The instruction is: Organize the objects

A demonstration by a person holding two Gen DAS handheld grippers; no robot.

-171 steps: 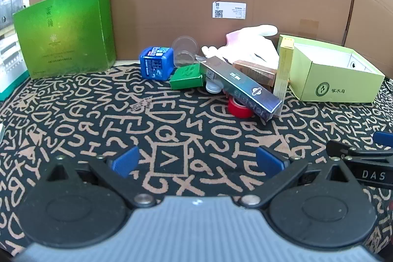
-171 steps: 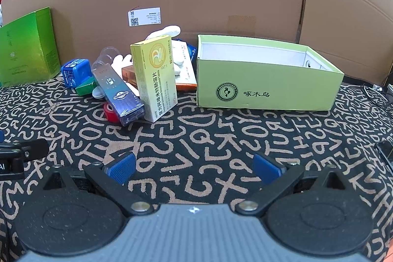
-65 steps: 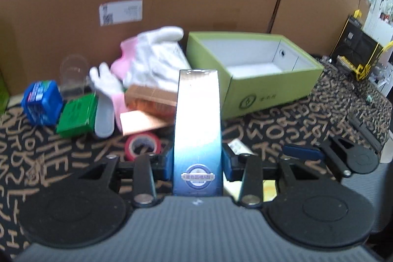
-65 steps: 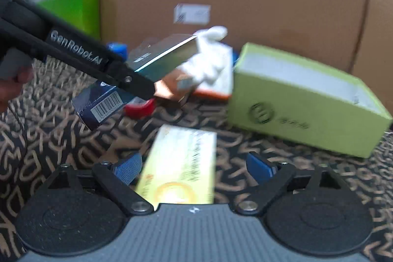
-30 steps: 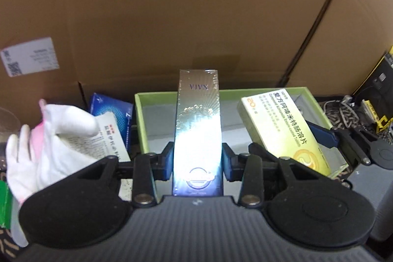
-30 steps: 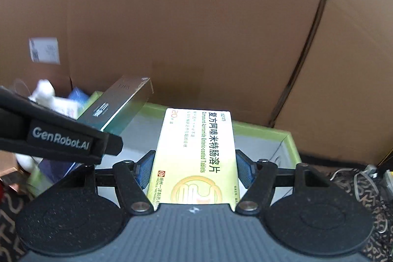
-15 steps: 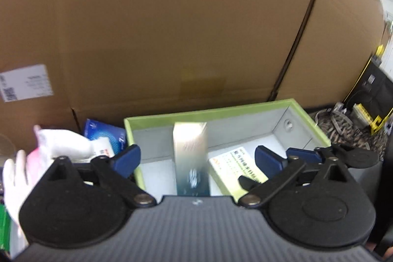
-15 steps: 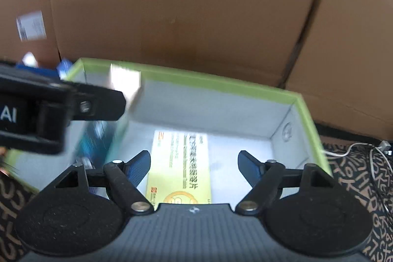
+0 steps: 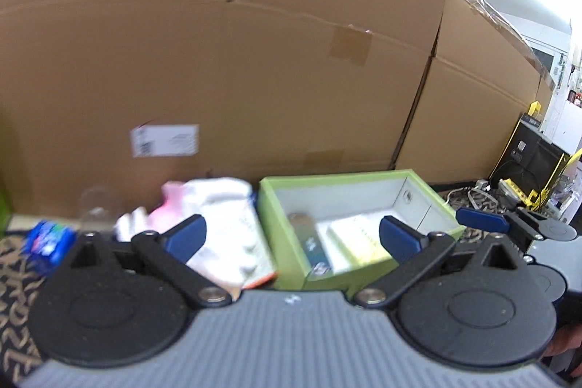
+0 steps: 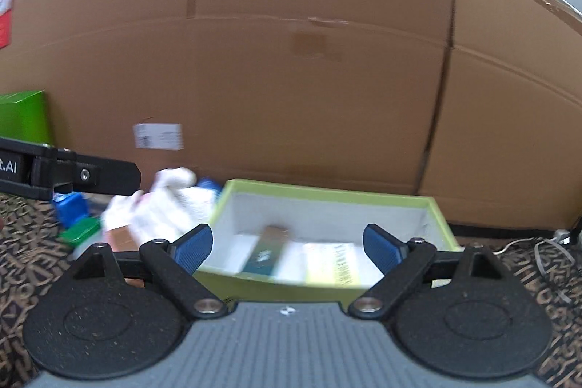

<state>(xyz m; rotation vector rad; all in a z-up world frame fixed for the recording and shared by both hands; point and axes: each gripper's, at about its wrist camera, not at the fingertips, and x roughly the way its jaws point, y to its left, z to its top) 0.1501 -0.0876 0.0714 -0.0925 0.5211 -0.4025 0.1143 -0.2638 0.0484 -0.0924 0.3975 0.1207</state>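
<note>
Lime-green cardboard at 5 o'clock in the left wrist view: open box (image 9: 349,178) on the patterned tabletop (image 9: 14,279), against the brown cardboard wall (image 9: 218,60). Holds two cartons lying flat on its white floor: dark slim carton (image 9: 312,247) toward 9 o'clock, yellow carton (image 9: 358,239) just beside it toward 3 o'clock. Cannot tell through the blur whether the two touch.

Left hand-held gripper (image 9: 291,237): released, blue pads wide apart, nothing between them, hanging short of the box at its 6 o'clock side. Right hand-held gripper (image 9: 509,224) showing at 3 o'clock of that view, beside the box's right wall.

From the right wrist: same box (image 10: 327,193) at 6 o'clock, dark carton (image 10: 271,250) and yellow carton (image 10: 331,264) inside, both blurred. Right hand-held gripper (image 10: 287,247): jaws opening, pads clear of everything, nothing gripped. Left hand-held gripper (image 10: 72,173) reaching in as a black bar at 9 o'clock.

At 9 o'clock of the box, touching or just beside its wall: white glove (image 9: 218,202) in a heap with some pink. Farther toward 9 o'clock: blue pack (image 9: 47,240) and, in the right view, a small green box (image 10: 78,231). On the wall at 10 o'clock of the glove: white label (image 9: 165,140).
</note>
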